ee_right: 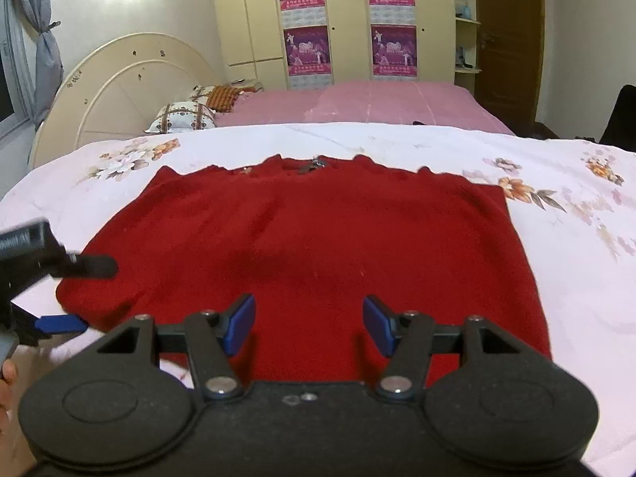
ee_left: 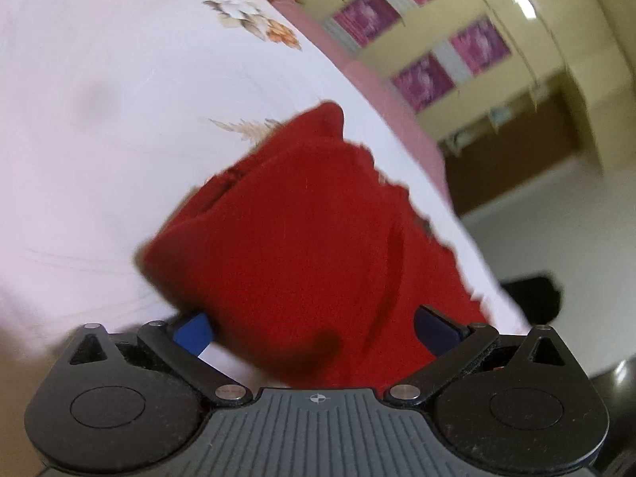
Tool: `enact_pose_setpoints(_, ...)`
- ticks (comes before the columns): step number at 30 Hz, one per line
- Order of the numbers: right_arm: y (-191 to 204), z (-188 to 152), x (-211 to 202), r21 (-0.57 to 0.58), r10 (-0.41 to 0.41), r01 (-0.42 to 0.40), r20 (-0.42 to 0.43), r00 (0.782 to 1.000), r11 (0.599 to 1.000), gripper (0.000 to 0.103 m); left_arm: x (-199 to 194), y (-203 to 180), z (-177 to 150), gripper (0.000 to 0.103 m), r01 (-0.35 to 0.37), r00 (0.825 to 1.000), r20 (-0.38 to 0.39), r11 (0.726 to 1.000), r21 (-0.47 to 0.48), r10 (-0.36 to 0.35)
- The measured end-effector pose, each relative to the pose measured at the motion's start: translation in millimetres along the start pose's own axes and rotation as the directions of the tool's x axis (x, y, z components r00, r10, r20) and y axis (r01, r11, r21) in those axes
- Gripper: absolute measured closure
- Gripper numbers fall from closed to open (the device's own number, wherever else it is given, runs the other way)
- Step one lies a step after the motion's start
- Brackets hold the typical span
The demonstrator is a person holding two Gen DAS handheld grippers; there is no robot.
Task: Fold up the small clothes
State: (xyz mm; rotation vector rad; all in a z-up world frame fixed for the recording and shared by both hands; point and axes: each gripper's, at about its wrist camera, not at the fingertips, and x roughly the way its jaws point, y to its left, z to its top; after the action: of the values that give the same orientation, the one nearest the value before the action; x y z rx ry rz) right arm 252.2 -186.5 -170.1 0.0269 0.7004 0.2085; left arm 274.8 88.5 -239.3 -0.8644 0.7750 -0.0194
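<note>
Closest to us, the right claw (ee_right: 309,324) hangs with its blue pads (ee_right: 240,324) spread apart, gripping nothing, just above the near hem of the red sweater (ee_right: 318,238). The left claw (ee_left: 314,328) is spread too, at the garment's left edge, with red cloth bunched between its pads (ee_left: 192,332); we cannot tell that it pinches anything yet. The sweater lies mostly flat on the white floral bedspread (ee_right: 576,238), neckline at its far edge. We judge the knit soft, limp and light, likely to sag and slide rather than hold a crease, so we would take it at the hem corners or side edge, pinching both layers. Beyond are the pink bed cover (ee_right: 397,103) and the wardrobe (ee_right: 254,20).
</note>
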Motion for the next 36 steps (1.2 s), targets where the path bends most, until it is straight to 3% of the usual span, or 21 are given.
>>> enact_pose_setpoints(1,0.1,1.7,2.8,0.002,-0.001,0.001,0.004,1.000,1.000,0.044,3.2,1.7,0.6,0.002,0.017,1.000,0.017,1.000,-0.025,-0.016)
enact_pose_setpoints(3,-0.5,8.3,12.0,0.003,-0.004,0.004,0.010,1.000,1.000,0.044,11.4,3.2,1.3,0.029,0.040,0.999,0.035,0.998,-0.049,-0.038)
enact_pose_setpoints(4,-0.6,11.3,16.4,0.004,-0.007,0.007,0.012,1.000,1.000,0.044,20.3,6.0,2.8,0.051,0.049,0.999,0.016,0.996,-0.077,-0.048)
enact_pose_setpoints(5,-1.2,14.9,21.4,0.005,-0.010,0.009,0.015,1.000,1.000,0.044,25.4,9.4,3.1,0.058,0.051,0.999,0.023,0.993,-0.108,-0.048)
enact_pose_setpoints(7,-1.1,21.3,30.6,0.005,-0.008,0.008,0.018,1.000,1.000,0.044,29.4,11.2,3.8,0.058,0.067,0.997,0.047,0.988,-0.136,-0.061)
enact_pose_setpoints(10,2.3,30.0,45.1,-0.019,-0.007,0.008,0.020,1.000,1.000,0.044,34.5,4.5,7.2,0.062,0.061,0.997,0.056,0.993,-0.105,-0.056)
enact_pose_setpoints(11,3.9,32.9,49.1,-0.025,-0.004,0.004,0.022,1.000,1.000,0.044,35.6,1.6,7.9,0.076,0.050,0.997,0.057,0.995,-0.087,-0.045)
enact_pose_setpoints(13,8.4,35.8,55.8,-0.057,-0.025,0.027,0.032,0.999,0.998,0.044,37.1,4.0,10.0,0.088,0.048,0.998,0.045,0.995,-0.089,-0.045)
enact_pose_setpoints(16,13.5,21.6,78.9,-0.135,-0.061,0.055,-0.043,0.997,0.989,0.042,35.4,2.7,13.0,0.091,0.040,0.998,0.052,0.997,-0.072,-0.036)
enact_pose_setpoints(21,16.9,9.0,76.5,-0.171,-0.070,0.072,0.018,0.997,0.983,0.040,17.0,-23.6,15.7,0.092,0.063,0.993,0.095,0.997,0.052,-0.068)
enact_pose_setpoints(24,12.6,9.7,73.2,-0.153,-0.058,0.060,0.017,0.998,0.986,0.040,3.4,-54.5,15.9,0.092,0.092,0.987,0.116,0.978,0.188,-0.115)
enact_pose_setpoints(26,0.6,17.8,66.8,-0.074,-0.012,0.013,0.014,1.000,0.997,0.041,-1.6,-79.8,14.4,0.092,0.121,0.981,0.111,0.951,0.284,-0.158)
enact_pose_setpoints(28,-15.7,22.0,53.6,0.021,0.002,-0.003,0.039,0.999,1.000,0.043,-3.0,-111.8,8.2,0.092,0.154,0.976,0.083,0.906,0.394,-0.202)
enact_pose_setpoints(32,-60.6,21.1,17.3,0.131,-0.062,0.052,0.073,0.995,0.990,0.043,11.5,-172.9,-18.9,0.092,0.245,0.962,-0.030,0.809,0.535,-0.272)
enact_pose_setpoints(36,-109.5,9.7,-23.4,0.192,-0.171,0.153,0.080,0.982,0.969,0.043,38.7,-220.3,-69.2,0.092,0.342,0.939,-0.195,0.702,0.624,-0.284)
